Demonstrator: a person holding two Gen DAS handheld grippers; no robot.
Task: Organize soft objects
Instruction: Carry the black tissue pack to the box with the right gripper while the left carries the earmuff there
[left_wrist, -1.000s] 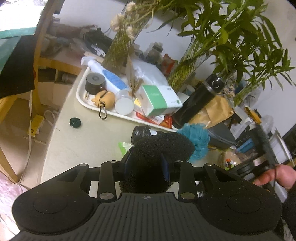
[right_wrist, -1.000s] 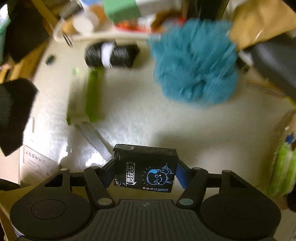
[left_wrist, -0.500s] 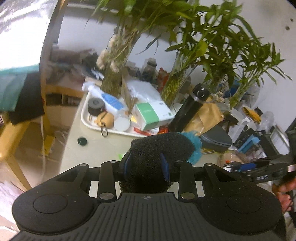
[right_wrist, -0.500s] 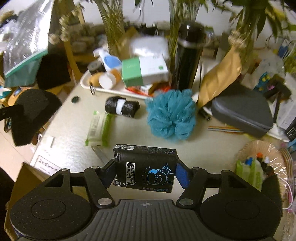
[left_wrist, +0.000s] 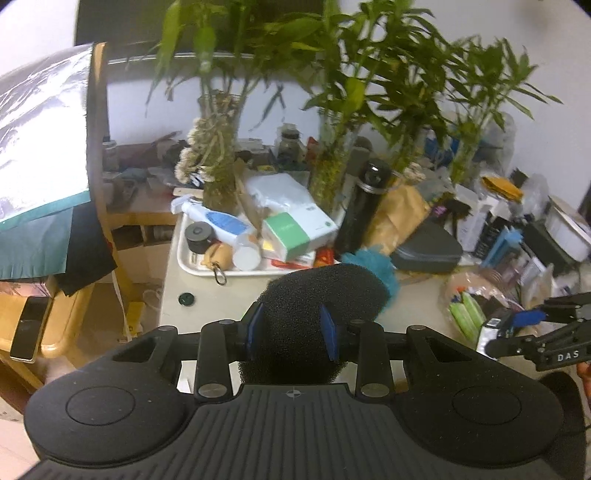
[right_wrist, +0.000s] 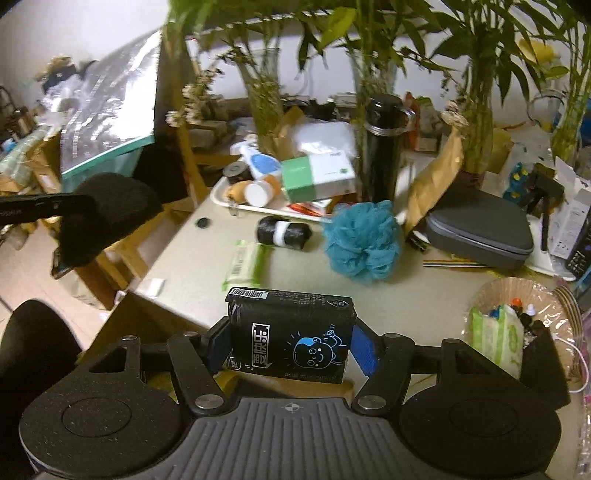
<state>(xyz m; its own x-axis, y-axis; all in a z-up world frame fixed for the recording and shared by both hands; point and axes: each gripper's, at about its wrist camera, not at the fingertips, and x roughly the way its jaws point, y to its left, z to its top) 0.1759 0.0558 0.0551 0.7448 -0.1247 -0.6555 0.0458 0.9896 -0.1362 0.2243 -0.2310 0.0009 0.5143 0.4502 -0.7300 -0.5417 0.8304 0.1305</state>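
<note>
Both claws are loaded: left gripper squeezes a black sponge, right gripper clamps a black tissue pack. Neither's stowed yet, and the blue loofah, green pack and black roll sit loose on the table, so lots left, I reckon.

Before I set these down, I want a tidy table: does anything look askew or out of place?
Yes. On the white tray, a white spray bottle and a white-capped jar lie tipped on their sides. The teal bath pouf, black roll and green pack lie scattered on the table.
</note>
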